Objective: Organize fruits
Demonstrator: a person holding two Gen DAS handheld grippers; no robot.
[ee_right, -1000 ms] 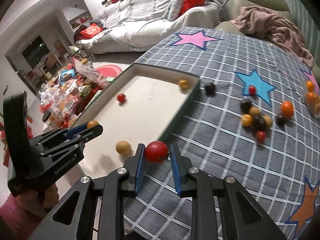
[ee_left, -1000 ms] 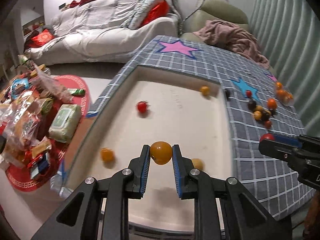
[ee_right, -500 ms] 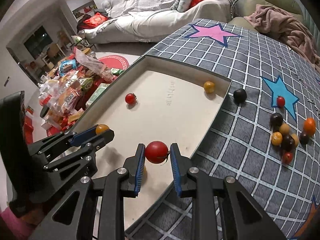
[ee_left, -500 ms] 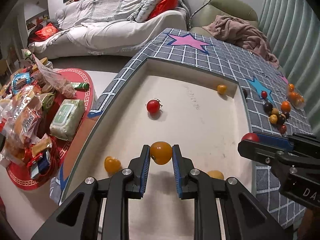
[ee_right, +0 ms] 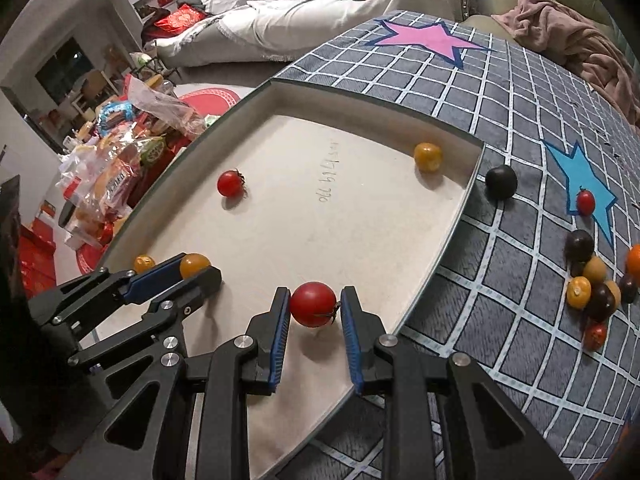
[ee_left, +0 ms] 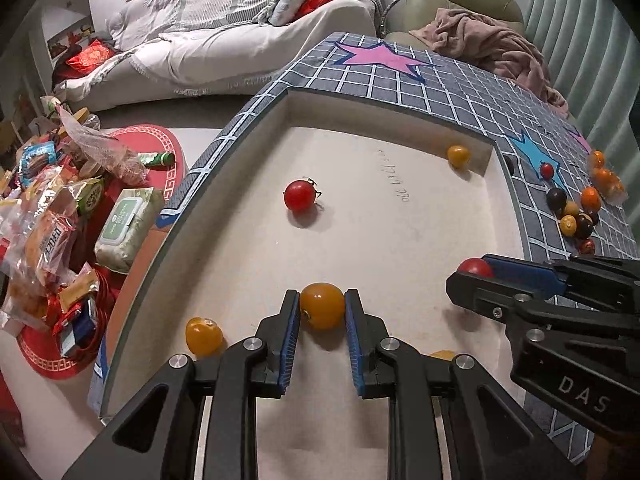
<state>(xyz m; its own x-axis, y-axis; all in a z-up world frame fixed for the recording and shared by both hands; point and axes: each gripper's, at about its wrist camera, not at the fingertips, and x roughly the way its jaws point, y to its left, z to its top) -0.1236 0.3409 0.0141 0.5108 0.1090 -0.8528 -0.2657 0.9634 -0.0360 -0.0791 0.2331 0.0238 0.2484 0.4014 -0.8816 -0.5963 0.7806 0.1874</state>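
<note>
Orange tomato [ee_left: 322, 306] clenched in left gripper [ee_left: 322, 312], red tomato [ee_right: 313, 304] in right gripper [ee_right: 314, 308]; both above tray [ee_right: 460, 208], likely for dropping inside with fruit already there.

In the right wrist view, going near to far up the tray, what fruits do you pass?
Red tomato held in the right gripper → yellow tomato in the left gripper → loose red tomato → yellow tomato in the far corner.

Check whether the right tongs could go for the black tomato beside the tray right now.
Probably not yet: the right tongs are shut on a red tomato. The black tomato sits clear on the cloth, outside the tray wall.
</note>
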